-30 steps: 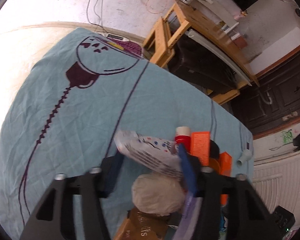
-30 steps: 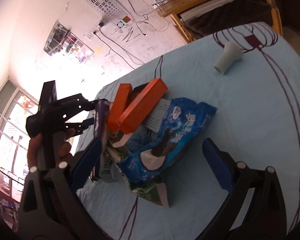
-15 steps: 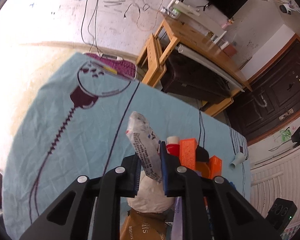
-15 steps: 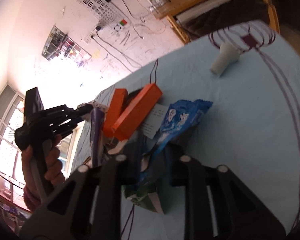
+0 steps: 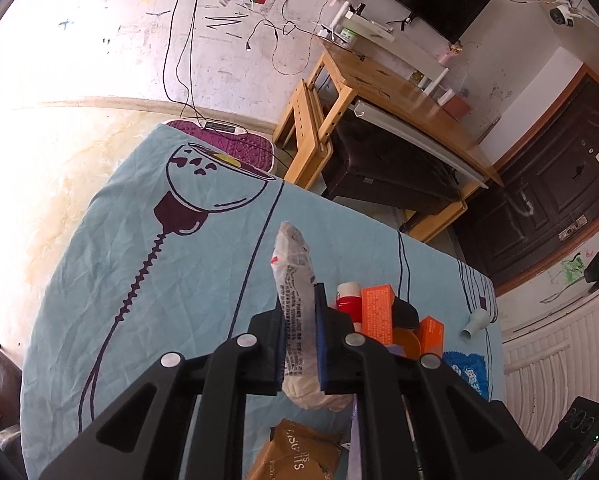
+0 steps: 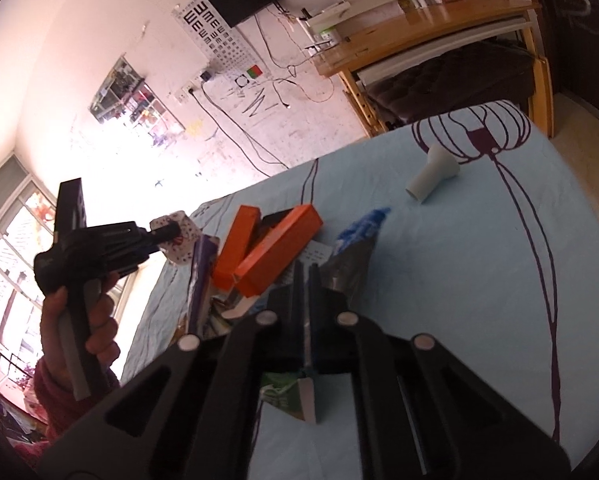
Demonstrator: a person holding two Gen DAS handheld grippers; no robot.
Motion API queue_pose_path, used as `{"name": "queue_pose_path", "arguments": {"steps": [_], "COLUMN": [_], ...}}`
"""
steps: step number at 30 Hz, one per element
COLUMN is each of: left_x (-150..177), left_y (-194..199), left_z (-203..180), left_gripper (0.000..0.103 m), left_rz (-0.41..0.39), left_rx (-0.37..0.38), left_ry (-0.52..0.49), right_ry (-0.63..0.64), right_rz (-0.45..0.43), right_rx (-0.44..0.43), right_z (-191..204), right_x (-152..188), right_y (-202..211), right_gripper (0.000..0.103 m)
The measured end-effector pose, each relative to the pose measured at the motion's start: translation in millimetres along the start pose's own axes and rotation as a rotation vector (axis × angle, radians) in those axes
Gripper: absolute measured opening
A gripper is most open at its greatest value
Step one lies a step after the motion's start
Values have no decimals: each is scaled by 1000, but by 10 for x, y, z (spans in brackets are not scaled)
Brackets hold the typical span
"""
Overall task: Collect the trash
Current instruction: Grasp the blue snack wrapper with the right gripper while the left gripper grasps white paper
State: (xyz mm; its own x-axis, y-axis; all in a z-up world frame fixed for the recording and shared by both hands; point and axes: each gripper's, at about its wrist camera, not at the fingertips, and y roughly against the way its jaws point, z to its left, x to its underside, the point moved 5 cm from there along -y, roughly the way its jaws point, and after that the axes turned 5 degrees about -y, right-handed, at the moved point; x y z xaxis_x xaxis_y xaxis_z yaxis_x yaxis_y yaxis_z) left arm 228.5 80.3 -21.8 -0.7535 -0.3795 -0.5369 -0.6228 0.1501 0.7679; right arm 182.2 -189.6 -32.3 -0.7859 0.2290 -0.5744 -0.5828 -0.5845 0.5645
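The near end of the white printed plastic wrapper [image 5: 297, 308] disappears between the blue pads of the left gripper [image 5: 299, 334], whose black frame also cuts off the crumpled white paper ball [image 5: 313, 396] and the brown cardboard biscuit box [image 5: 299, 456] below it. In the right wrist view the blue foil snack bag [image 6: 357, 240] is mostly masked by the right gripper [image 6: 305, 292]; only its torn top and silvery inside show, and the print cannot be read. The green carton piece [image 6: 289, 394] is half hidden under the same frame.

The left gripper is clamped shut on the white wrapper, which stands up toward 12 o'clock, clear of the pale blue tablecloth [image 5: 179, 280]. The right gripper is closed on the blue bag's lower edge. The trash pile lies at 3 to 4 o'clock from the left pads: a red-and-white tube [image 5: 349, 298], orange cardboard boxes [image 5: 377, 312] and a purple wrapper [image 6: 201, 280]. A pale grey funnel-shaped cup [image 6: 433, 174] lies apart at 1 o'clock from the right gripper. A hand [image 6: 95, 328] grips the left tool's handle at 9 o'clock.

A second ago both sets of jaws stood wide, the wrapper lay flat across the pile and the blue bag lay flat on the cloth; both are now pinched and raised.
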Motion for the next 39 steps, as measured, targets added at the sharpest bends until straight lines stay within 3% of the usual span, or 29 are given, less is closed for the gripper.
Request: {"name": "queue_pose_path", "arguments": {"steps": [13,16,20,22,23,24,25,32,34,37,39], "left_x": [9,25,39,41,42,43,51,77,78,84,94], "left_y": [-15,-16,-24,-33,-33,-34,-36,-80,-81,-90,-99], "left_z": [121,124,114,111,110,111,110,96,96,99,108], "left_gripper": [7,7,7,7,7,7,7,7,7,7,7], "left_rz": [10,18,21,24,24,24,24,32,33,34,36], "left_rx": [11,19,23,24,25,25,26,25,26,31,37], "left_ry": [23,12,1,1,0,-1,-2,-2,-2,4,10], "right_ry": [-14,-61,-76,-63,-53,-45,-27,15,20,37,52], "right_rz": [48,115,117,106,99,92,72,77,102,155,156], "right_rx": [0,-13,-37,-22,-10,0,18,140,189,233,242], "right_z": [42,-12,-20,5,14,22,38,-9,-89,-193,-217], "right_x": [37,47,42,43,36,30,19,-14,-22,33,50], "right_y": [-110,-181,-179,-169,-163,-156,-132,-206,-303,-435,-460], "right_gripper": [2,2,4,30,62,81,83,83,78,16,10]}}
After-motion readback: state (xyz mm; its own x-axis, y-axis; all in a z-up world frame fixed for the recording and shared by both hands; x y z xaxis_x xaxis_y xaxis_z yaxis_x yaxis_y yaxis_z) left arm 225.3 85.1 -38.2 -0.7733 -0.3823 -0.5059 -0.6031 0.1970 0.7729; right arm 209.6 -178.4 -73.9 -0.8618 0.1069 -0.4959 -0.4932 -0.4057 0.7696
